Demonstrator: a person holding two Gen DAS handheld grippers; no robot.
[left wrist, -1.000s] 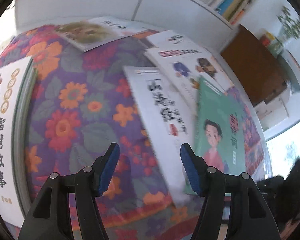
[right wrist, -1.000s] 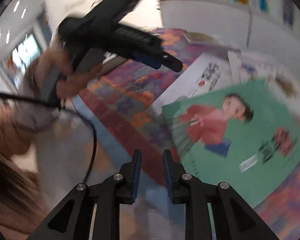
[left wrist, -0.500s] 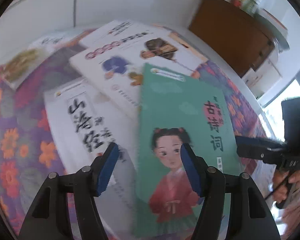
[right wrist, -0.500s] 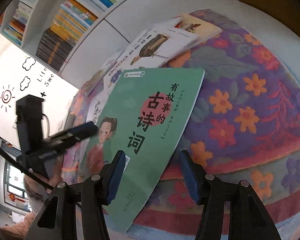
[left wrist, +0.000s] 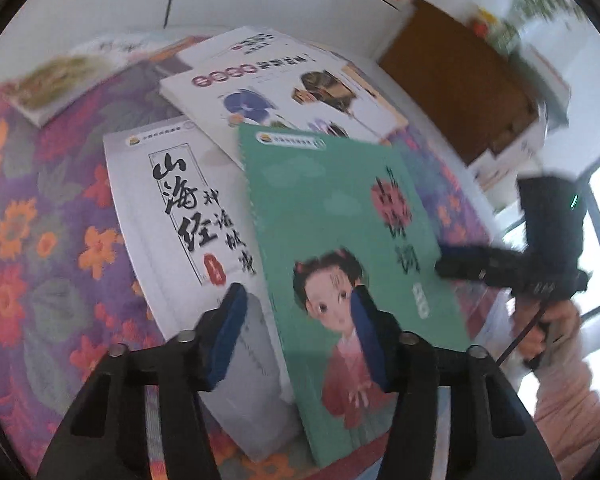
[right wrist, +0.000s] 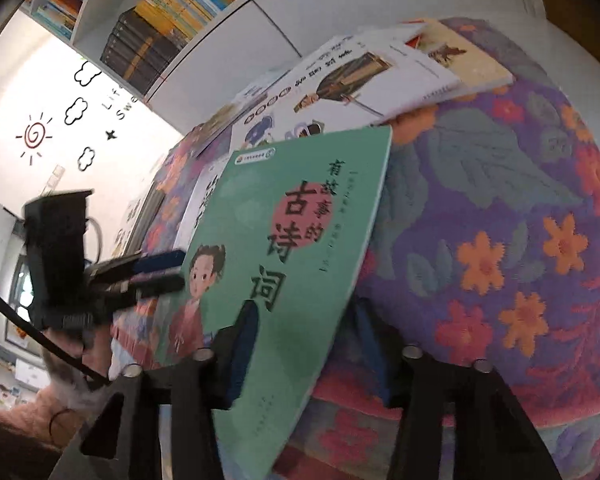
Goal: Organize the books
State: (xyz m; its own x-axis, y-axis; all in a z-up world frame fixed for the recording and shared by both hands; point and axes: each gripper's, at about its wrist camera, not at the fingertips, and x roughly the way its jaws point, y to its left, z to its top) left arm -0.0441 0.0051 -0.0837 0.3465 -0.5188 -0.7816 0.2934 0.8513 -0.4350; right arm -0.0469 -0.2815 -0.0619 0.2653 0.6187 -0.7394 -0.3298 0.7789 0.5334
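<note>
A green book (left wrist: 340, 208) with a girl on its cover lies on top of a white book with black brush lettering (left wrist: 172, 208) and a white picture book (left wrist: 268, 92). My left gripper (left wrist: 298, 340) hovers over the green book's left edge, and its jaws are closing without the pads touching it. My right gripper (right wrist: 304, 340) straddles the green book (right wrist: 300, 208) at its right edge, one finger over the cover and one beside it. Its jaws are closing too, still apart from the book. Each gripper shows in the other's view, the right gripper (left wrist: 456, 264) and the left gripper (right wrist: 160, 268).
A flowered purple tablecloth (left wrist: 52, 220) covers the table. Another book (left wrist: 60, 84) lies at the far left, and more books (right wrist: 452, 56) lie beyond the green one. Behind stand a white bookshelf (right wrist: 172, 12) and a brown cabinet (left wrist: 460, 80). A person's hand (left wrist: 556, 328) holds the right gripper.
My left gripper has shifted right, over the green book, and its jaws have narrowed. My right gripper has rolled and swung onto the book's right edge, its jaws wider than a second ago.
</note>
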